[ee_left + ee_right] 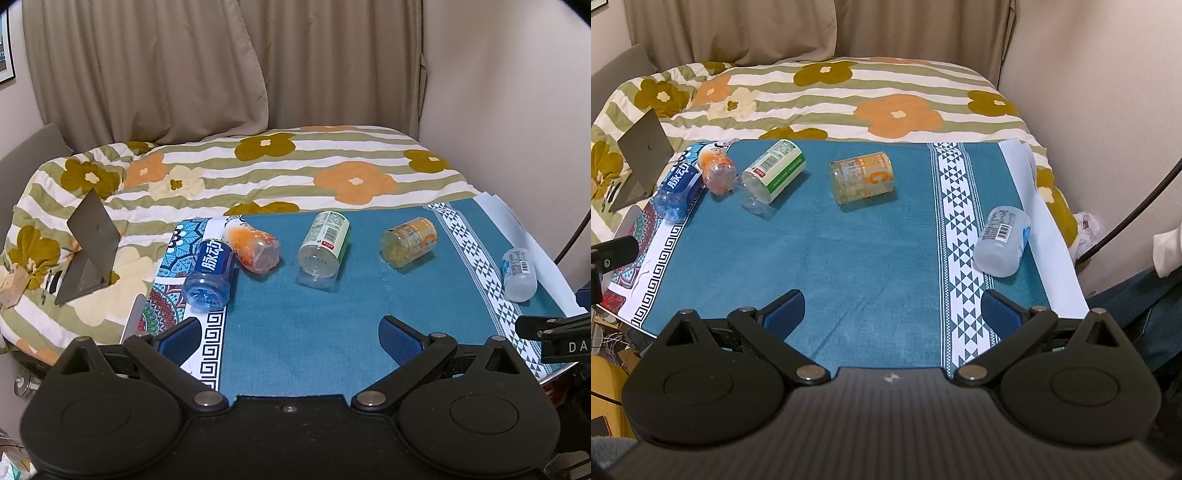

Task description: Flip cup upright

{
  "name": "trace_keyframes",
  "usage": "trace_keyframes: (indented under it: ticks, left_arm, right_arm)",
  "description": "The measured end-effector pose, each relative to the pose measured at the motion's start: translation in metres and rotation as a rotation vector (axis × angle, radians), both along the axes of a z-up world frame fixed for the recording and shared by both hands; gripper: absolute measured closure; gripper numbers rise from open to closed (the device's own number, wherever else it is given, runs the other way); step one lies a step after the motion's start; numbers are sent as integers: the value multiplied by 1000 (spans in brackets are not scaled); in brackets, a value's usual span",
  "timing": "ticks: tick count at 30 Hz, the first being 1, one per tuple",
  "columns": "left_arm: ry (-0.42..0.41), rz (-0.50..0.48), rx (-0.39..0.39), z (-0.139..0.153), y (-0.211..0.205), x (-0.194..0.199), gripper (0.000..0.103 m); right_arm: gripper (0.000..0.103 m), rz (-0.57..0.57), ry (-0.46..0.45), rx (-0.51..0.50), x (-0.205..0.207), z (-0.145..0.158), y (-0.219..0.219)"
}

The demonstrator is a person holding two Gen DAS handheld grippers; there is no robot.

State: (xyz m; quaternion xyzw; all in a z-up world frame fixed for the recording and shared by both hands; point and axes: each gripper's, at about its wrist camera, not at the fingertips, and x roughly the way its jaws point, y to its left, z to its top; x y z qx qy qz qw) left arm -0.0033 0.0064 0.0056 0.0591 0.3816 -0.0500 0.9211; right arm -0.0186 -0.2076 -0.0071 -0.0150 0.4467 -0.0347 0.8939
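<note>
Several cut-off bottle cups lie on their sides on the teal cloth (pixel 303 332): a blue one (pixel 208 275) at the left, an orange-pink one (pixel 255 245) against it, a green-labelled one (pixel 325 243), a yellow-orange one (pixel 409 242) and a clear white one (pixel 519 273) at the right. They also show in the right wrist view: blue (pixel 677 192), orange-pink (pixel 716 170), green (pixel 775 171), yellow-orange (pixel 862 177), clear white (pixel 1003 236). My left gripper (pixel 291 336) is open and empty above the cloth's near part. My right gripper (pixel 894 308) is open and empty, short of the clear white cup.
The cloth covers a table in front of a bed with a flowered quilt (pixel 258 170). An open laptop (pixel 88 247) stands on the quilt at the left. Curtains (pixel 184 66) and a wall close the back. A dark cable (pixel 1137 206) runs at the right.
</note>
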Motion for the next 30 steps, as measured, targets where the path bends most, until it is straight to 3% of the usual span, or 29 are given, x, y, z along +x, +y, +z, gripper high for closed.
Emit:
trace_keyframes:
  ticks: [30]
  left_arm:
    - [13,-8,3,-3,1,7,0]
  right_arm:
    - [0,-9,5,10,6,-4,1]
